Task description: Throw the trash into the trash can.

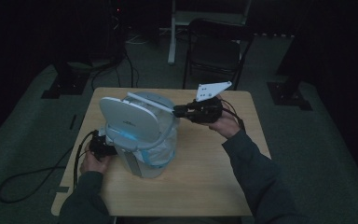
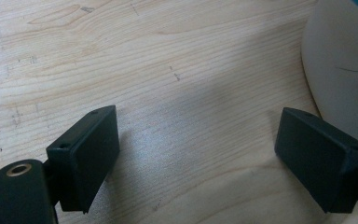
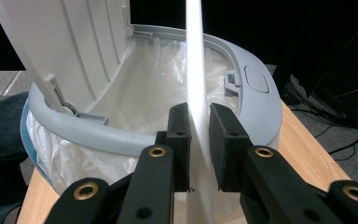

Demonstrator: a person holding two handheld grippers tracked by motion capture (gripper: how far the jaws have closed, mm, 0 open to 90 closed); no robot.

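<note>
A small white bin (image 1: 142,154) stands on the left half of the wooden table (image 1: 205,172). Its lid (image 1: 128,116) is tipped up and a clear plastic liner (image 3: 154,84) hangs inside the grey rim ring (image 3: 98,135). My right gripper (image 1: 179,111) reaches in from the right, level with the rim, and is shut on a thin white bar (image 3: 196,70) that rises across the bin's mouth. My left gripper (image 1: 105,148) rests low beside the bin's left side. Its jaws stand wide apart over bare wood (image 2: 168,60), with the bin's white wall (image 2: 340,65) just beyond one jaw.
A black folding chair (image 1: 214,46) stands behind the table's far edge. Cables (image 1: 28,182) trail over the floor at the left. A dark sleeve (image 3: 0,135) lies beside the bin. The table's right half is bare wood.
</note>
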